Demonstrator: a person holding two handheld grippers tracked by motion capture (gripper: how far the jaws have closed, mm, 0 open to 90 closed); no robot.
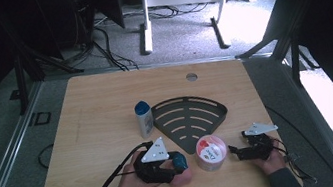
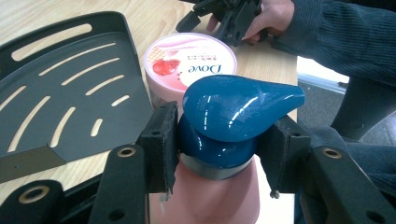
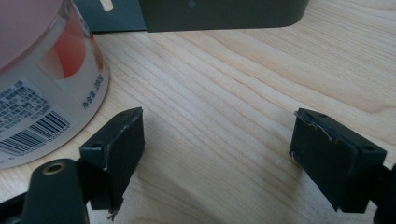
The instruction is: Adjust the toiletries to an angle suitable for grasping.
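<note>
While my left gripper (image 2: 217,140) has its 2 pads clamped on the collar under the blue pump head of the pink pump bottle (image 2: 219,186), I'd keep the squeeze even and low so the glossy cap can't slip. That bottle stands at the table's (image 1: 95,104) near edge, just beside the Dove tub (image 2: 189,65). My right gripper (image 3: 217,154) rests open and empty past the tub; the slotted black tray (image 2: 60,93) lies just beyond.

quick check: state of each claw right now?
Left claw: shut on the pump bottle, at its blue neck.
Right claw: open, holding nothing.
</note>
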